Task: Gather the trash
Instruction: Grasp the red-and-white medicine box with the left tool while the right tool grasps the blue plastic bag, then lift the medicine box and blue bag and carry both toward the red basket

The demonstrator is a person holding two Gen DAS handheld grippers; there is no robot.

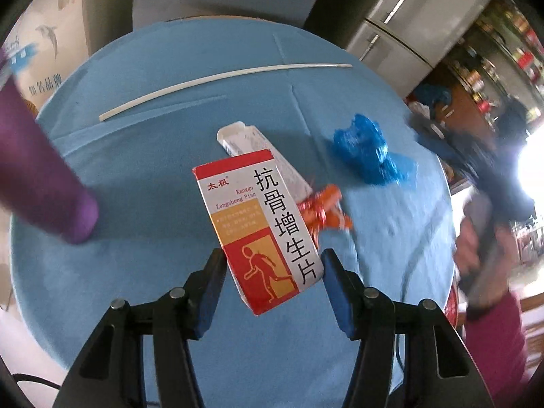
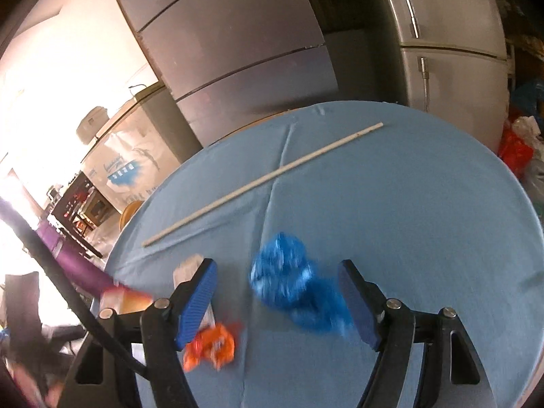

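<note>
A red and white medicine box (image 1: 260,226) lies on the blue round table (image 1: 136,272), its near end between the open pads of my left gripper (image 1: 272,272); I cannot tell whether the pads touch it. A white blister strip (image 1: 251,142) lies under it, an orange wrapper (image 1: 323,210) beside it. A crumpled blue plastic bag (image 1: 369,149) lies to the right. In the right wrist view, my right gripper (image 2: 277,285) is open around the blue bag (image 2: 289,285), blurred. The orange wrapper (image 2: 210,345) lies at its lower left.
A long white stick (image 1: 217,81) lies across the far side of the table; it also shows in the right wrist view (image 2: 261,183). A purple cylinder (image 1: 40,176) reaches in from the left. Grey refrigerators (image 2: 238,51) stand behind the table.
</note>
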